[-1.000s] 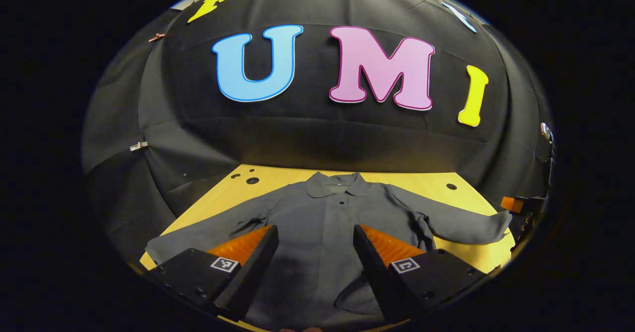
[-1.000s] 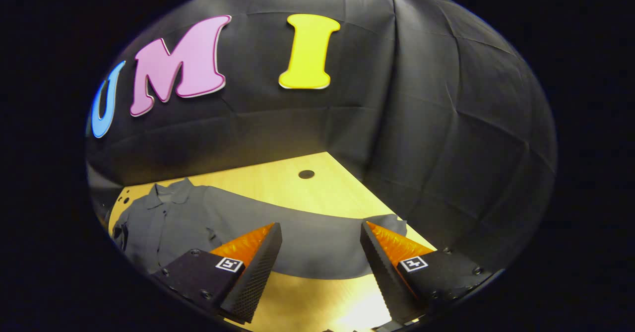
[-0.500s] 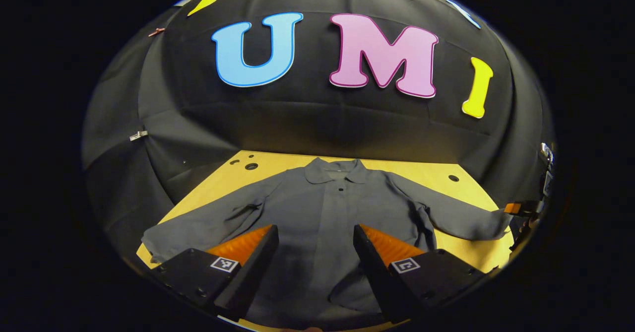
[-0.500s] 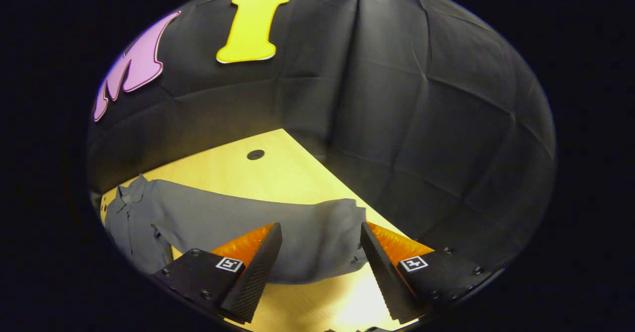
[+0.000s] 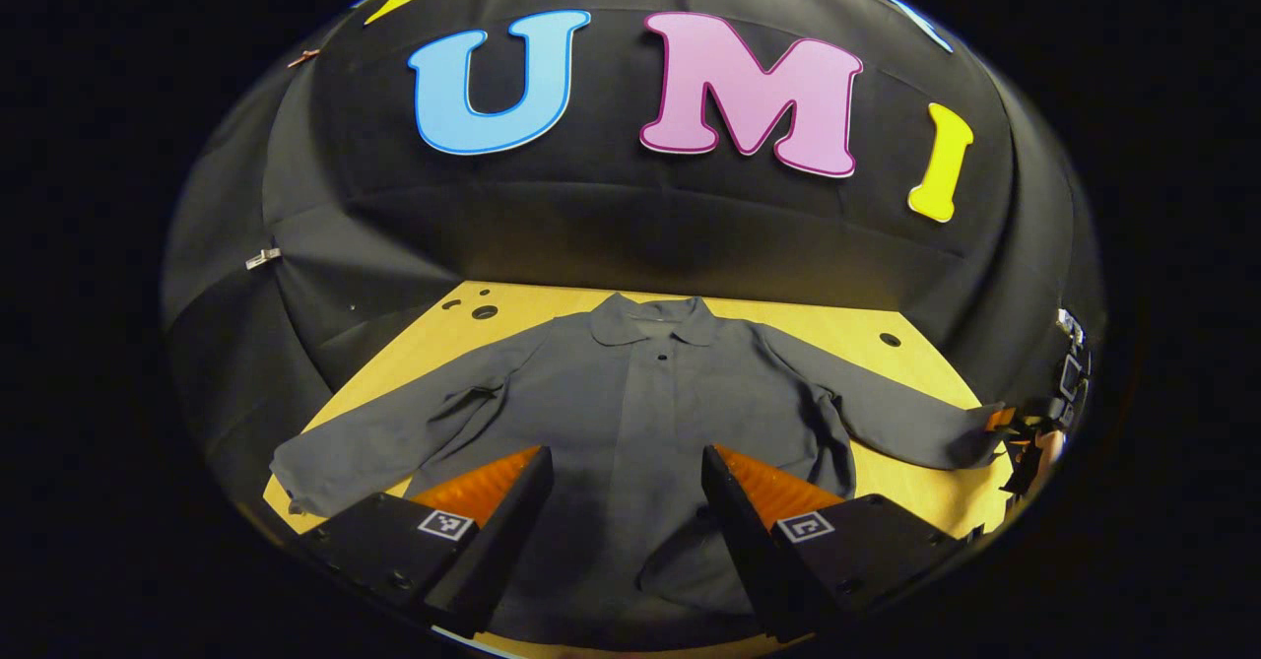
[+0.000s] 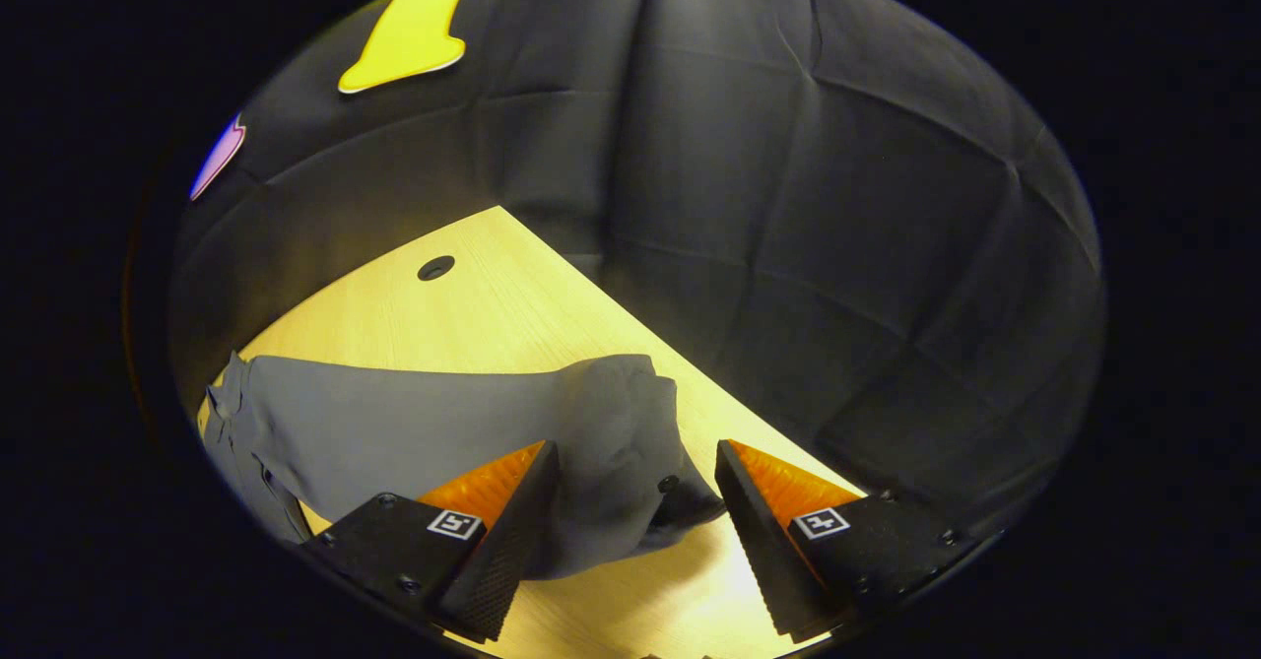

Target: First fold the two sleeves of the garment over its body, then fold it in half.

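The left gripper [image 5: 627,501] hung open over the garment's [image 5: 630,413] lower body. The garment lay flat on the table [image 5: 887,487], both sleeves spread, collar toward the wall. The right gripper [image 6: 637,501] stood open around the right sleeve's [image 6: 443,428] cuff, not yet gripping.

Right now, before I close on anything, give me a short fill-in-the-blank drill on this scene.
1. The garment lies spread on the ____ table.
2. The right gripper has its fingers ____ around the sleeve cuff.
3. Both sleeves are not yet ____ over the body.
4. The left gripper hangs open over the garment's ____.

Missing words: wooden; open; folded; body
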Demonstrator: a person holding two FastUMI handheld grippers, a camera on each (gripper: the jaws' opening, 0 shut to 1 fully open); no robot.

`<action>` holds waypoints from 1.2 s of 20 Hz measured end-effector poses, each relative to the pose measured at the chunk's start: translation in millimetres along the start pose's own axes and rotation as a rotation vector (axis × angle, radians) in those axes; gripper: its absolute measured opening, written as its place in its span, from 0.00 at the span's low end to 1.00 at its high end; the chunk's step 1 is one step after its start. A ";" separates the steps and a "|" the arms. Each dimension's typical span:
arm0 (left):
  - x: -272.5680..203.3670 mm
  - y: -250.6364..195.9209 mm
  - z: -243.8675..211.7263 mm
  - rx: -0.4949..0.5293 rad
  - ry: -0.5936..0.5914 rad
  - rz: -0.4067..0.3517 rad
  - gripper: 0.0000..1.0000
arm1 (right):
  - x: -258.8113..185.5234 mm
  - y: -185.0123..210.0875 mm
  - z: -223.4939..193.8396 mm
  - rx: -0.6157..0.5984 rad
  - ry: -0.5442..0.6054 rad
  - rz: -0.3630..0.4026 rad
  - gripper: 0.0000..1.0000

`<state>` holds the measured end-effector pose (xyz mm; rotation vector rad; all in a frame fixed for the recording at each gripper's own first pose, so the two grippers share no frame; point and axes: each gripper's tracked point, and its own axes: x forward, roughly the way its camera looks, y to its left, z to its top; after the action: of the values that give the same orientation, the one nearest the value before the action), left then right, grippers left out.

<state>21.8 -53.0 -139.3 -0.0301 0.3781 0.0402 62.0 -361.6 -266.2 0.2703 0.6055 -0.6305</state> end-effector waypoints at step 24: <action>-18.6 41.5 -10.1 -0.068 0.034 0.094 0.96 | -9.8 62.1 15.5 -0.093 0.076 0.156 0.05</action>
<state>-1.0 -12.5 -142.7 -0.0805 0.4123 0.1452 101.3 -315.0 -244.5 0.2525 0.6782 -0.4416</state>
